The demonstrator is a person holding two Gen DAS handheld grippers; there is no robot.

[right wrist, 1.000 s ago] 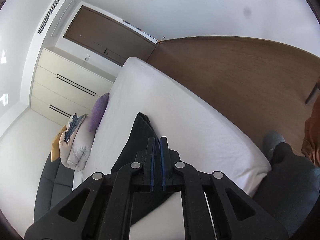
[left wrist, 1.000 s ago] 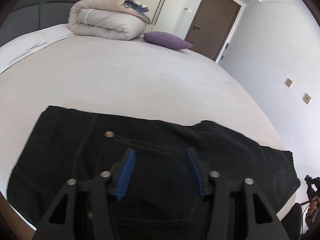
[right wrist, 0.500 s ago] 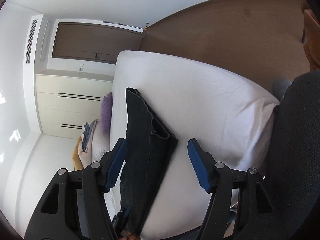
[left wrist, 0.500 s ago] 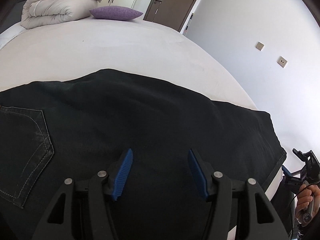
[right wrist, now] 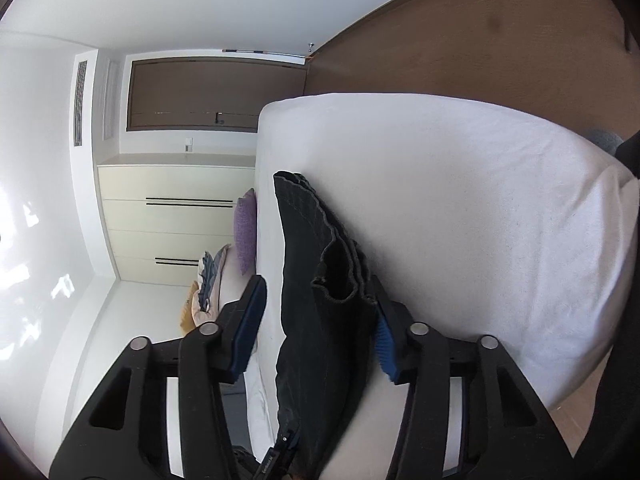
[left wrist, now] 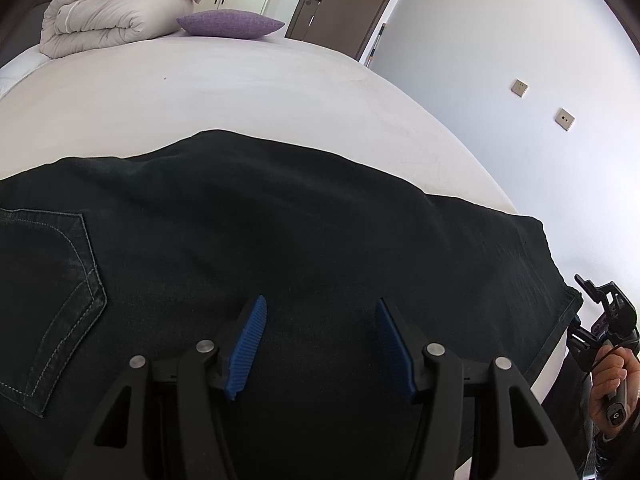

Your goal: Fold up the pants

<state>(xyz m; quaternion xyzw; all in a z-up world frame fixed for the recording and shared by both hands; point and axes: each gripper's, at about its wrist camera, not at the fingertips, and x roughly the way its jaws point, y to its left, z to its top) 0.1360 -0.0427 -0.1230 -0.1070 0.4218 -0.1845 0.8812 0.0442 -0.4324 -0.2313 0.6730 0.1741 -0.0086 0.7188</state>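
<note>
Black pants (left wrist: 280,220) lie flat across the white bed (left wrist: 240,92), a stitched back pocket (left wrist: 48,288) at the left. My left gripper (left wrist: 320,324) hovers open over the middle of the leg, nothing between its blue pads (left wrist: 248,340). At the far right, a hand (left wrist: 610,380) holds my right gripper (left wrist: 592,296) at the hem. In the right wrist view the hem end of the pants (right wrist: 312,248) sits between the closing jaws of my right gripper (right wrist: 318,300). The right pad (right wrist: 386,348) touches the cloth; the left pad (right wrist: 252,320) stands clear of it.
A folded duvet (left wrist: 112,20) and a purple cushion (left wrist: 230,24) lie at the far end of the bed. The bed's edge runs close to the hem, with wooden floor (right wrist: 480,40) beyond. A brown door (left wrist: 344,0) and a wardrobe (right wrist: 172,216) stand behind.
My left gripper slid right along the pants, from the waistband to the leg, then held still. My right gripper went from shut to wide open, rolled, and now narrows around the hem.
</note>
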